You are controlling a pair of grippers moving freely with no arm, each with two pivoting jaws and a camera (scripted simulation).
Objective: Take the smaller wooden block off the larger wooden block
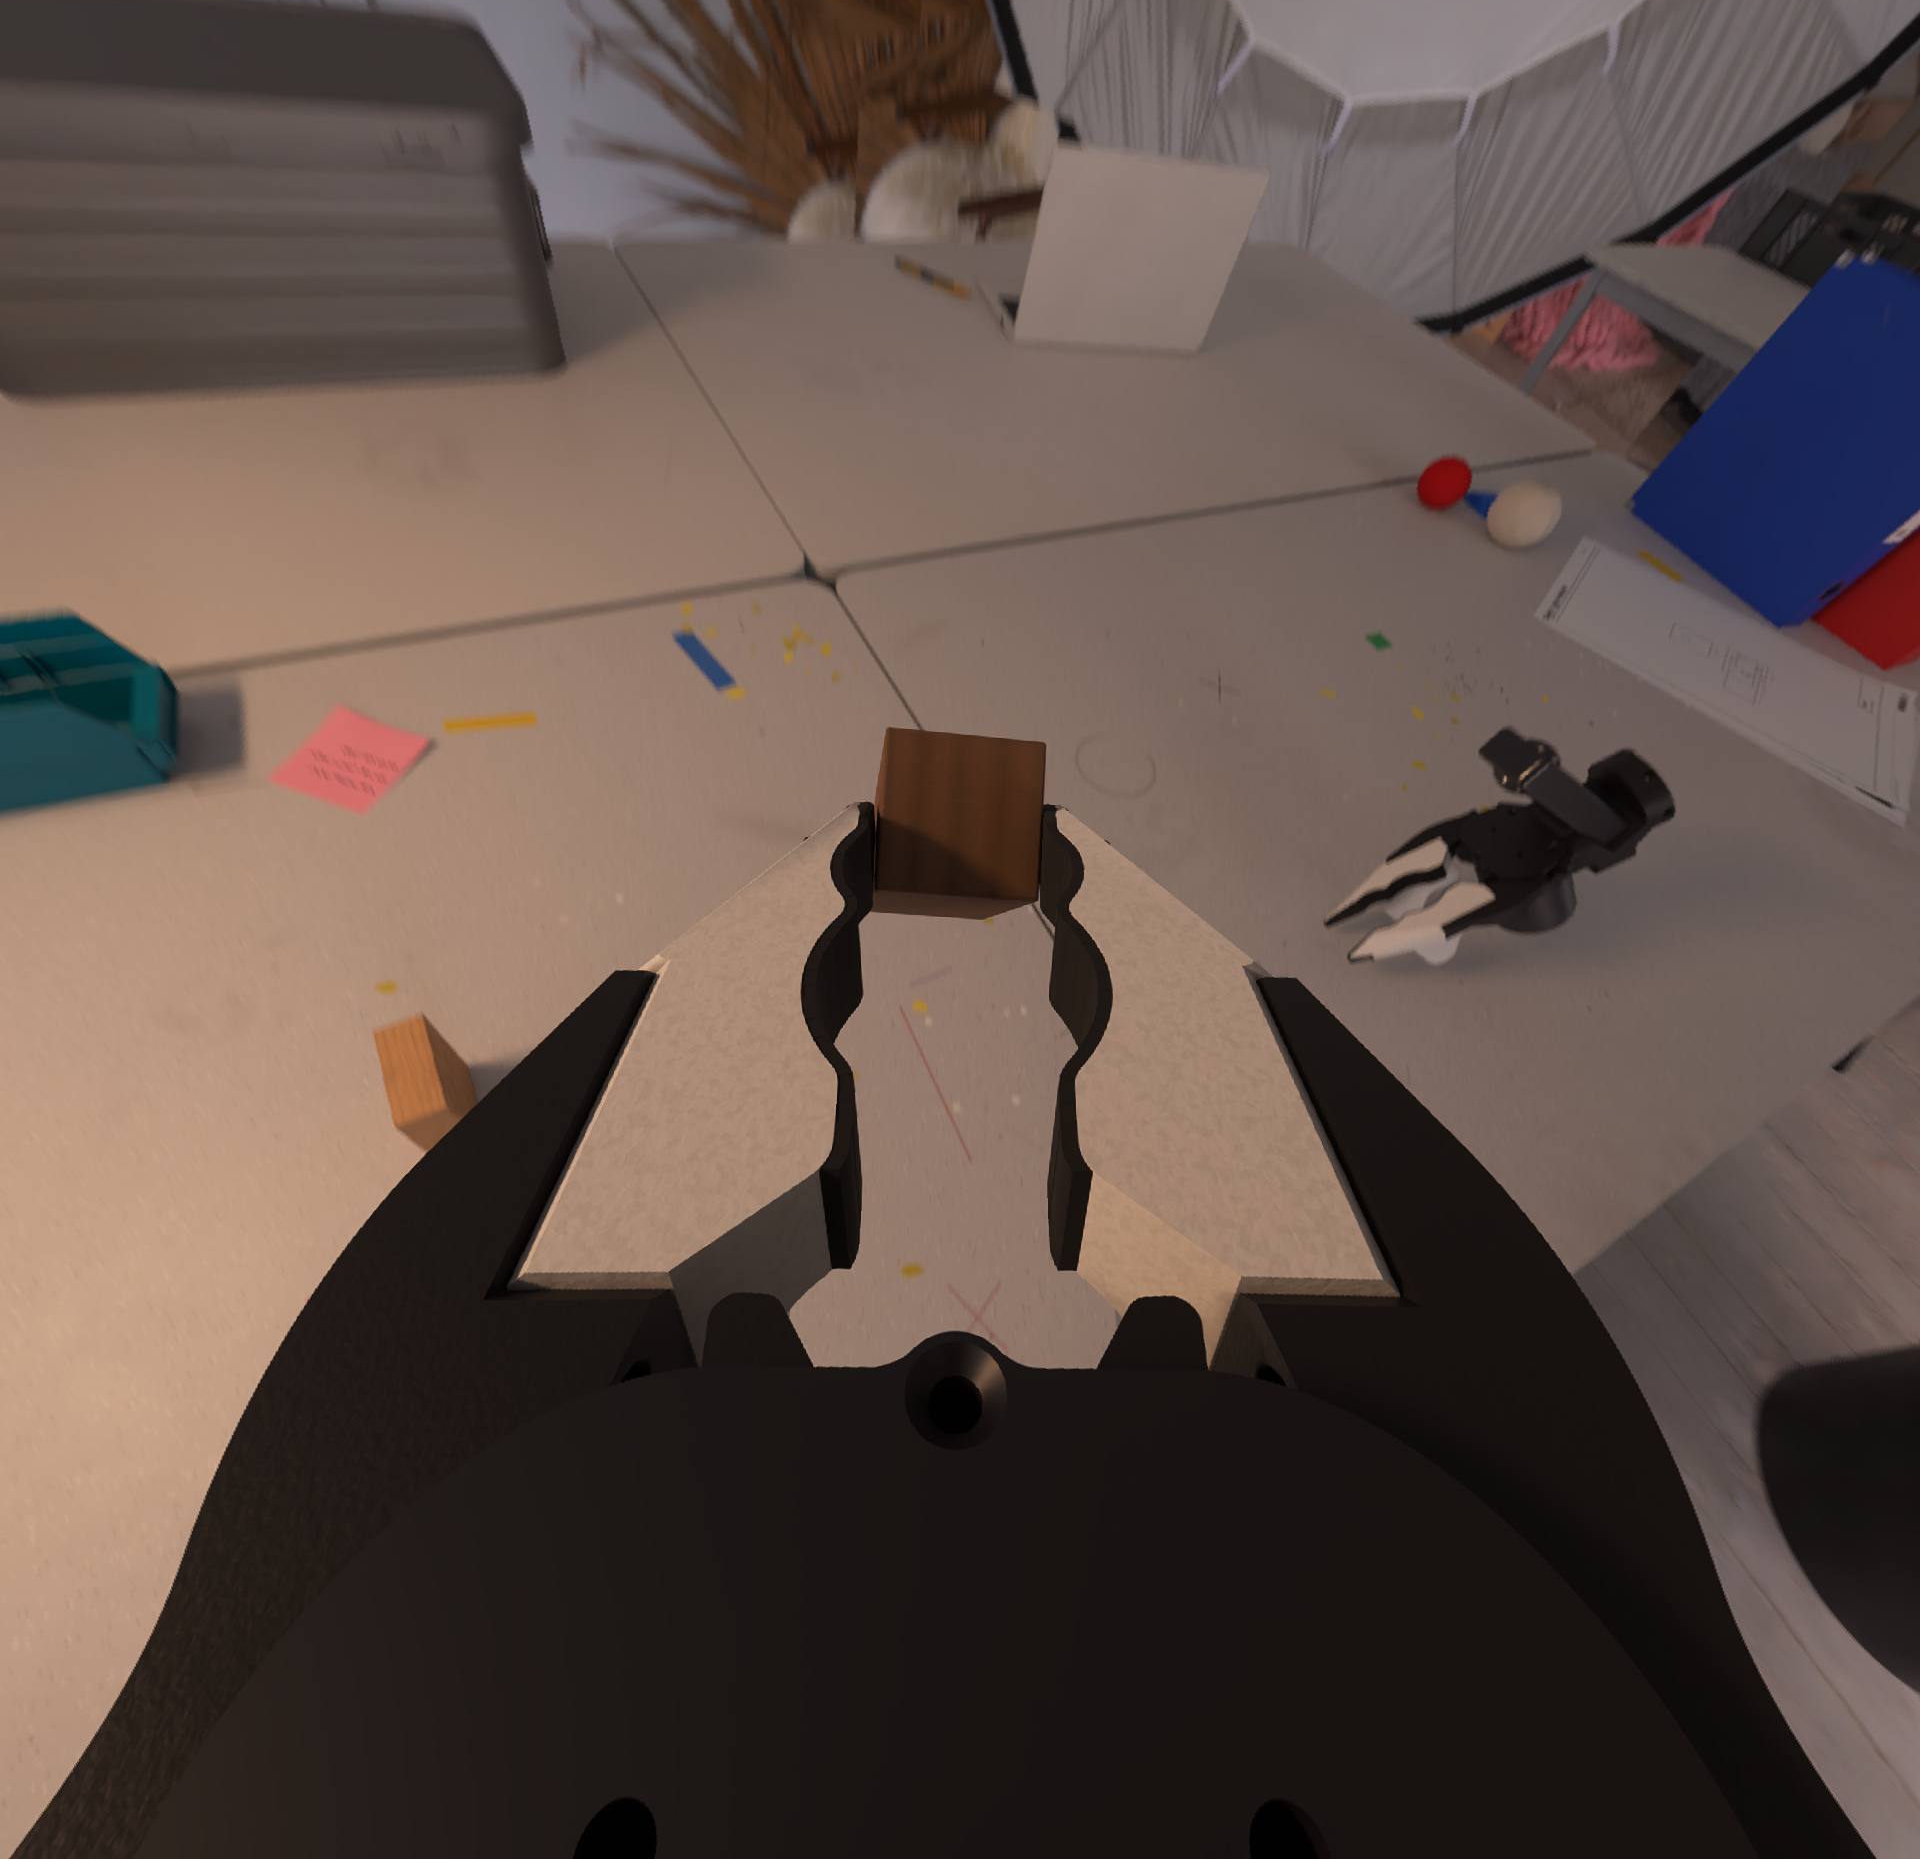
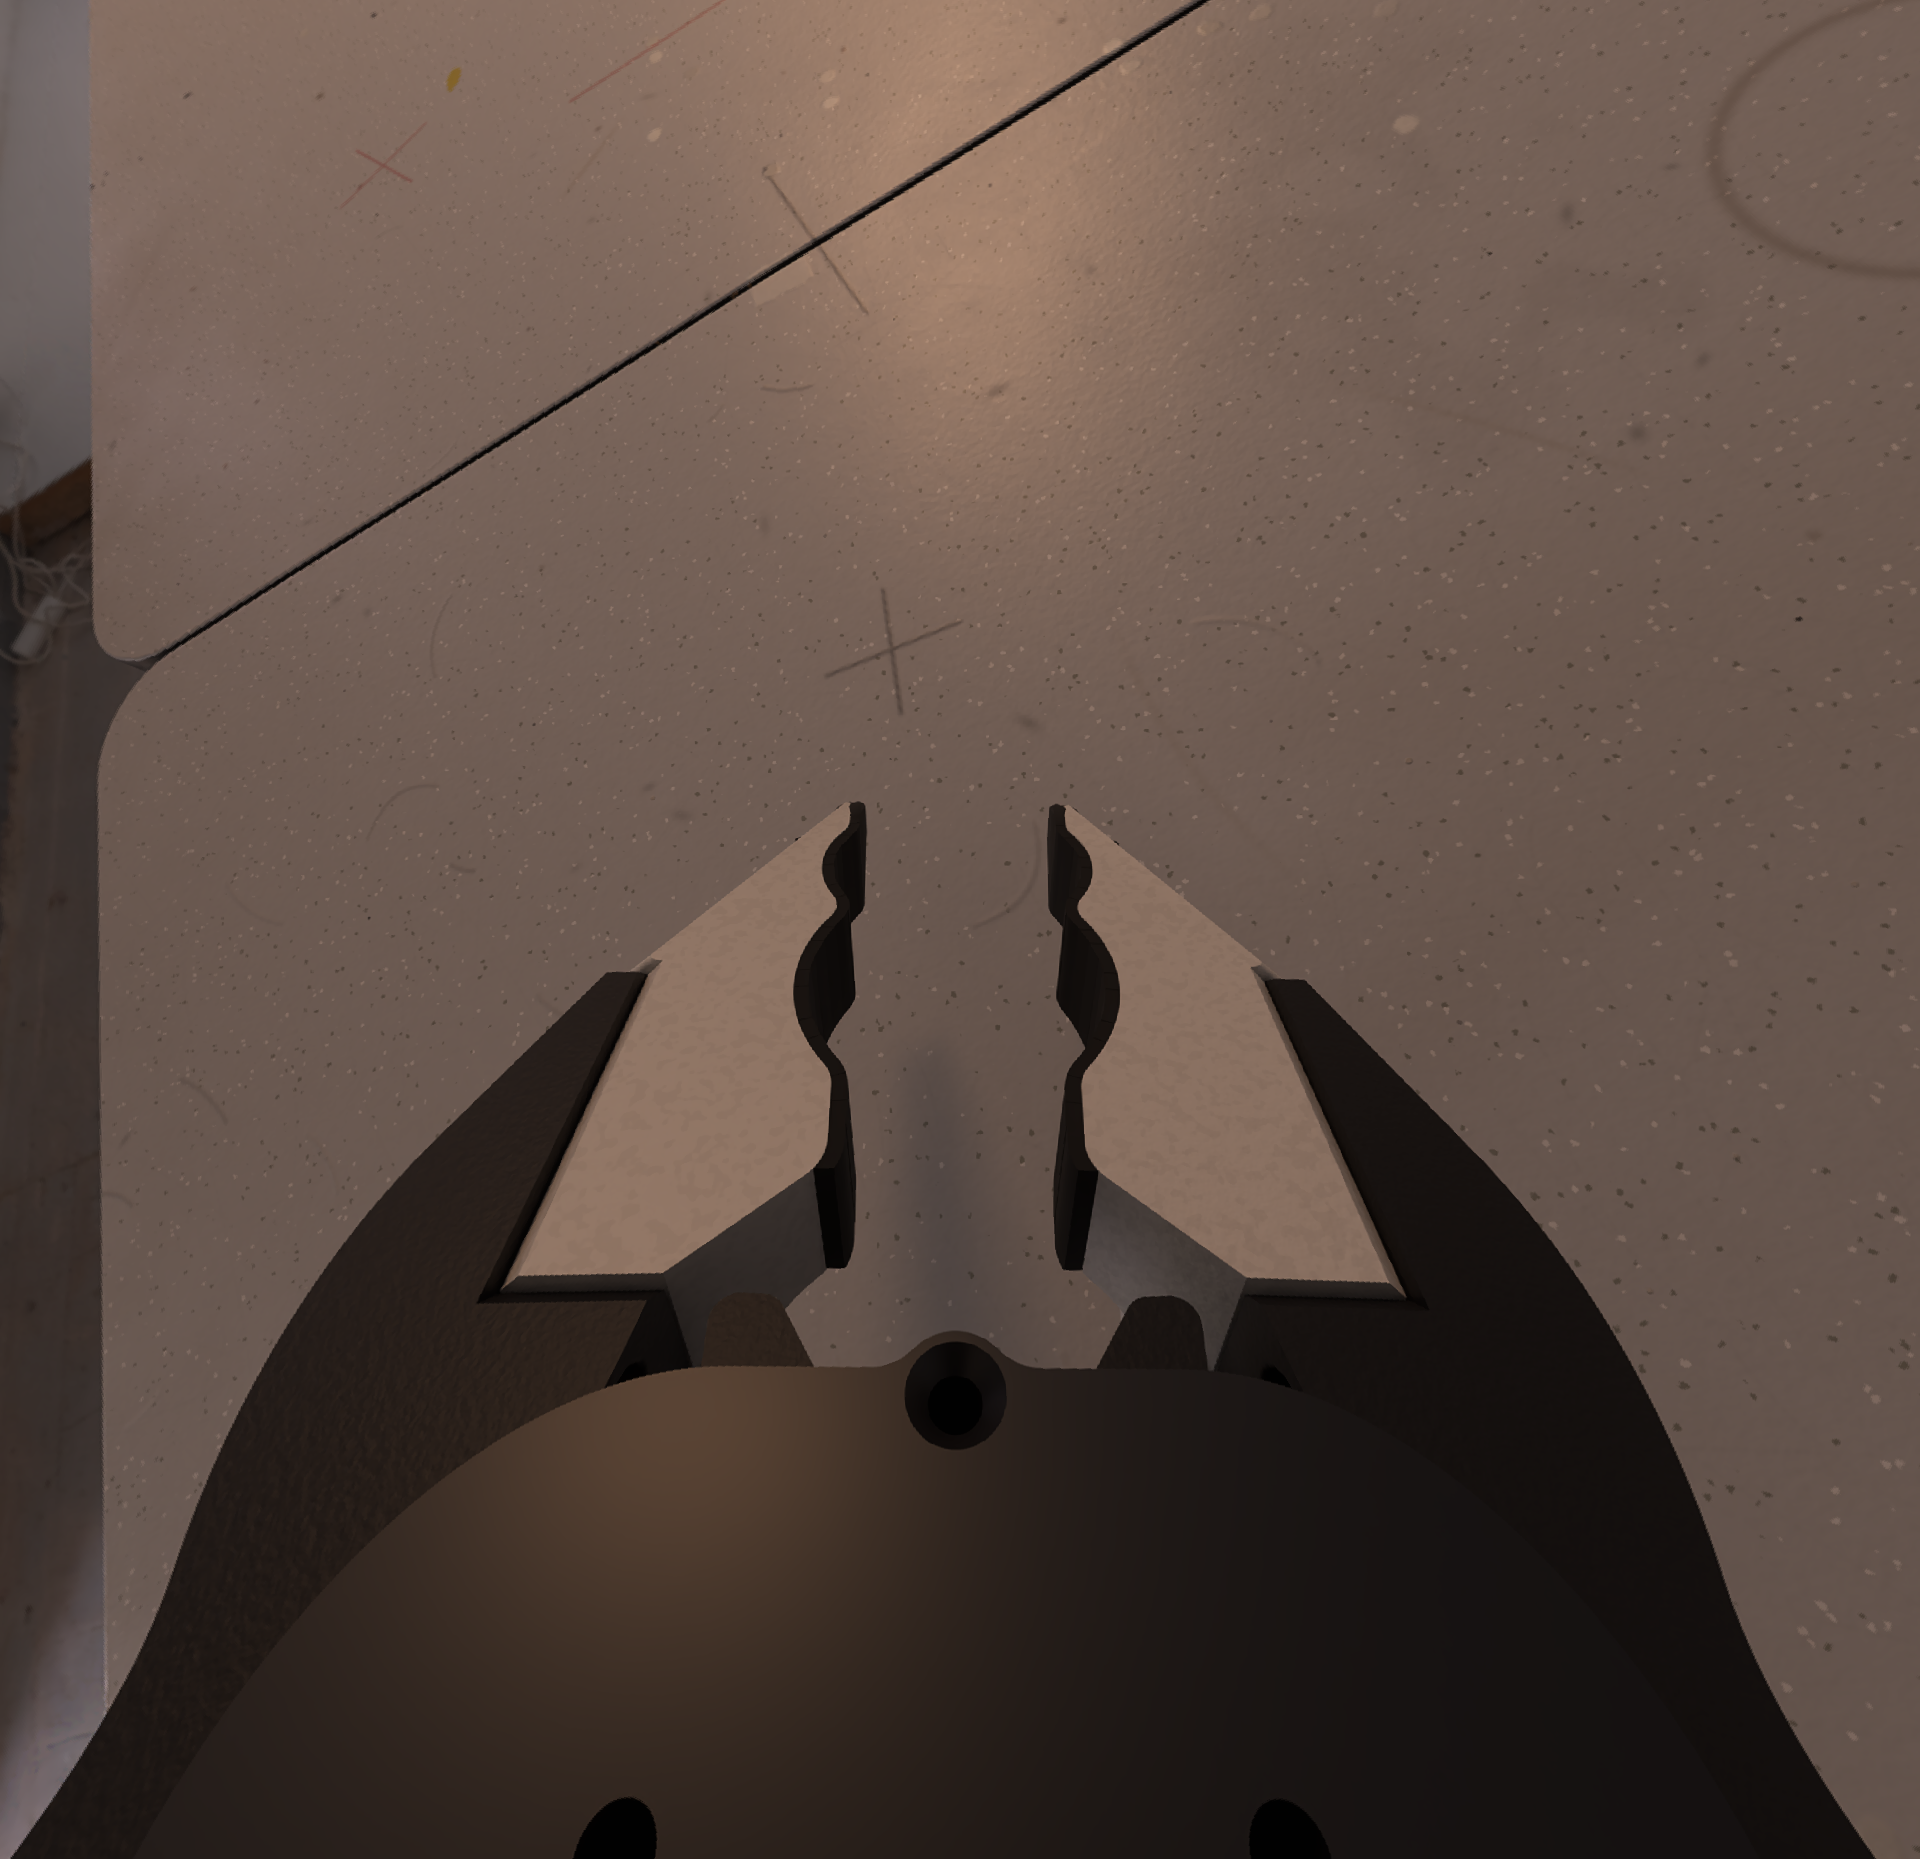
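Observation:
My left gripper (image 1: 956, 822) is shut on a dark brown wooden cube (image 1: 958, 822), pinched between its fingertips and held above the table. A lighter wooden block (image 1: 419, 1080) stands on the table to the lower left, partly hidden behind my left finger's housing. My right gripper (image 2: 956, 822) is open and empty, pointing down at bare table (image 2: 1351, 562). It also shows in the left wrist view (image 1: 1351, 936), low over the table to the right of the cube.
A teal box (image 1: 73, 708) and pink note (image 1: 348, 760) lie far left. Blue and red binders (image 1: 1787, 438), a paper sheet (image 1: 1725, 666), a red ball (image 1: 1444, 481) and a cream ball (image 1: 1522, 513) sit at right. The table edge (image 1: 1662, 1186) runs near right.

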